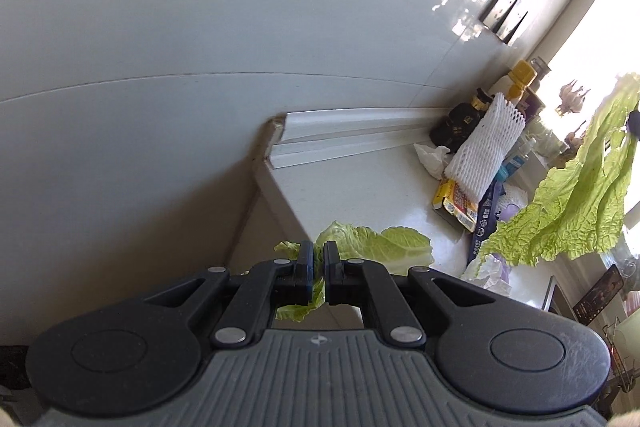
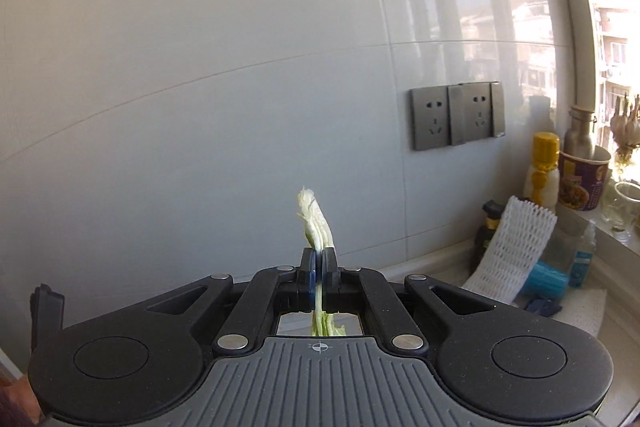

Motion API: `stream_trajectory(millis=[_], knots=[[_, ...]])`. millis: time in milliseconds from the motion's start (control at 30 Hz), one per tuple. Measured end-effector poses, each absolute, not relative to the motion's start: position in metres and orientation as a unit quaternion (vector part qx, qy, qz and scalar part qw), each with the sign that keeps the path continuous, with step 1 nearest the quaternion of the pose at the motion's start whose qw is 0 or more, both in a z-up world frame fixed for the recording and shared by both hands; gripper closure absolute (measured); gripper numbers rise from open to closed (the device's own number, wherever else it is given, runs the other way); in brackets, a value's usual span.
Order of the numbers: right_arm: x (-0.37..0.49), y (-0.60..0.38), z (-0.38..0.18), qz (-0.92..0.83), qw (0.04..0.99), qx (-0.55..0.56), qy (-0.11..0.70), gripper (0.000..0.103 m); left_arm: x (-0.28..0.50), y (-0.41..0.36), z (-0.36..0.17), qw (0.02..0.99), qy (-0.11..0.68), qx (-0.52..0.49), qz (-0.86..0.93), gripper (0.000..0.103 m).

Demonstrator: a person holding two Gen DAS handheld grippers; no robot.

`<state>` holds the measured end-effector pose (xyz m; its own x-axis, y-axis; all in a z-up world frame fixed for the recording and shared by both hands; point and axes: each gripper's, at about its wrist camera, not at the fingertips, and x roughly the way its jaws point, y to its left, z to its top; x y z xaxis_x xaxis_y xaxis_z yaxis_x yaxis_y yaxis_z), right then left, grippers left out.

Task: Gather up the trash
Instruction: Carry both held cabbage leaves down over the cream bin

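My left gripper [image 1: 319, 251] is shut on a green cabbage leaf [image 1: 380, 245] over the near corner of the white counter [image 1: 360, 183]. My right gripper [image 2: 319, 258] is shut on the pale stem of another cabbage leaf [image 2: 314, 215], held up in front of the wall. In the left wrist view that second leaf [image 1: 576, 203] hangs large at the right. A white foam net sleeve [image 1: 484, 143], a yellow packet [image 1: 456, 203], a dark blue wrapper [image 1: 486, 223] and crumpled tissue [image 1: 432, 157] lie further along the counter.
Bottles and a noodle cup [image 2: 582, 181] stand by the window at the right. A wall socket [image 2: 456, 115] is above the counter. The grey tiled wall [image 1: 160, 47] is close ahead. The counter edge [image 1: 280, 195] drops off to the left.
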<state>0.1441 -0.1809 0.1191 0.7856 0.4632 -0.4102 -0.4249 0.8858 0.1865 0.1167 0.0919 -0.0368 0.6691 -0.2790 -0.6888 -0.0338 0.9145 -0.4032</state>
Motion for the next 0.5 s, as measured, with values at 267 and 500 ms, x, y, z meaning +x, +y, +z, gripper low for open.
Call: stream_trajectory(millis=[267, 500], knots=[[0.135, -0.124, 0.090, 0.295, 0.916, 0.047, 0.268, 0.102, 0.084, 0.128, -0.053, 0.881, 0.412, -0.234, -0.022, 0.099], [0.135, -0.091, 0.045, 0.310, 0.893, 0.064, 0.320, 0.102, 0.068, 0.145, -0.081, 0.867, 0.436, -0.240, 0.003, 0.099]])
